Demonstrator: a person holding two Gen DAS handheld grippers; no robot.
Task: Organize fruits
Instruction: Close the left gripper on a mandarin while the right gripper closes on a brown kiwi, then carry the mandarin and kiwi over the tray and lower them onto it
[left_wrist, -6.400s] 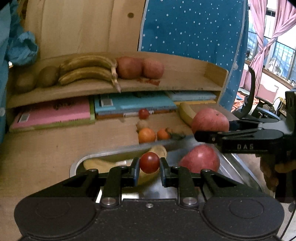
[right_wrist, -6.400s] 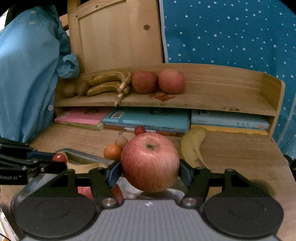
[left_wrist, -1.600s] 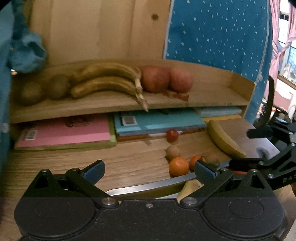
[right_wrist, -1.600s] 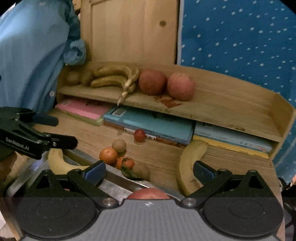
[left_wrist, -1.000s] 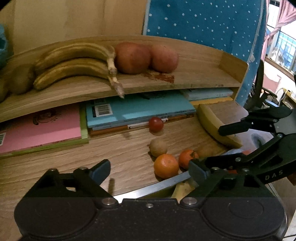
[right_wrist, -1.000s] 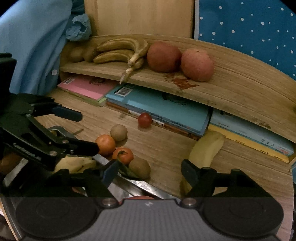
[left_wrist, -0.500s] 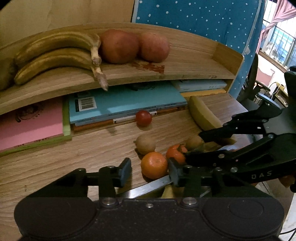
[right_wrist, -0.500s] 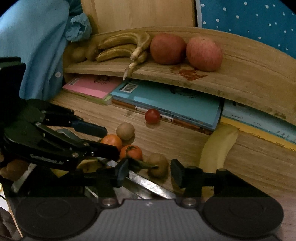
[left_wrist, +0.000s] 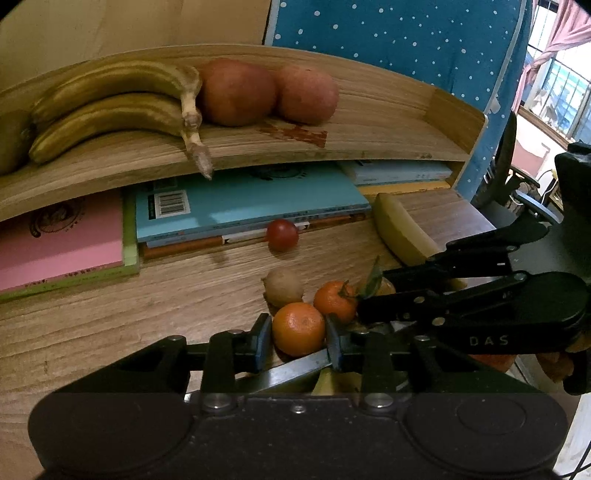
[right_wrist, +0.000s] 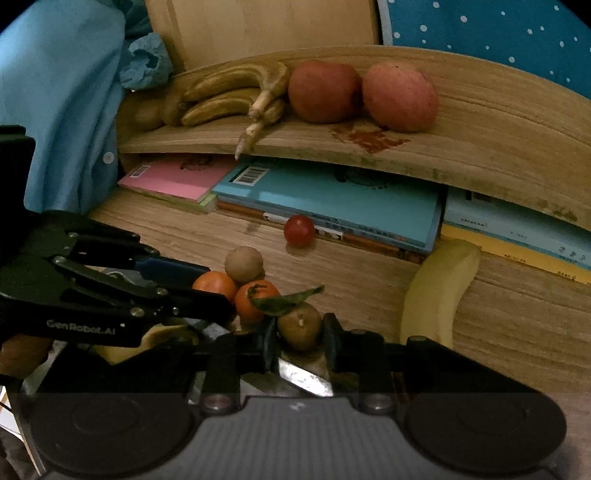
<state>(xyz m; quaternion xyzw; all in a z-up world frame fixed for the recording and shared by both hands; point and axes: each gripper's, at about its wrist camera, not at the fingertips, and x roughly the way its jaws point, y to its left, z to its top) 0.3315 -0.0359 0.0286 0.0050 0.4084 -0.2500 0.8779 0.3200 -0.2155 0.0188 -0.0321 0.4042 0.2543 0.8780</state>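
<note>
Both tools just closed: left tool (left_wrist: 298, 334) grasps the tangerine (left_wrist: 298, 328), right tool (right_wrist: 300, 334) the kiwi (right_wrist: 300, 325); lift straight, clearing neighbours.

Your wooden desk (left_wrist: 92, 317) carrying two tangerines (left_wrist: 298, 328), a cherry tomato (left_wrist: 282, 235), a lone banana (left_wrist: 400, 230), your shelf (left_wrist: 258, 147) bearing two bananas (left_wrist: 110, 107), two apples (left_wrist: 236, 92).

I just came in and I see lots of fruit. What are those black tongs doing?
A person is sorting fruit with tongs in each hand. The left tongs have just closed on an orange on the wooden desk, by the metal tray's rim. The right tongs have just closed on a small brown fruit. Bananas and apples already sit on the shelf.
</note>
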